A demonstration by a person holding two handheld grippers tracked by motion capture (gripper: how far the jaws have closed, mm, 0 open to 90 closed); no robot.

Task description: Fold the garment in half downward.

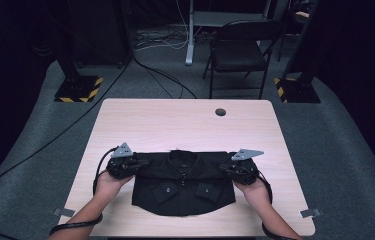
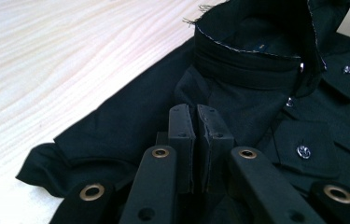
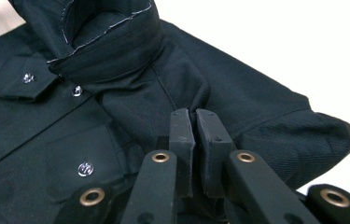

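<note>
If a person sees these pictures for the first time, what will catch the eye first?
First, the black shirt, folded, lying on the near half of the pale wooden table with its collar away from the person. Next, the two tools: the left tool sits at the shirt's left shoulder and the right tool at its right shoulder, each with jaws closed. Behind the table stands a dark chair.
</note>
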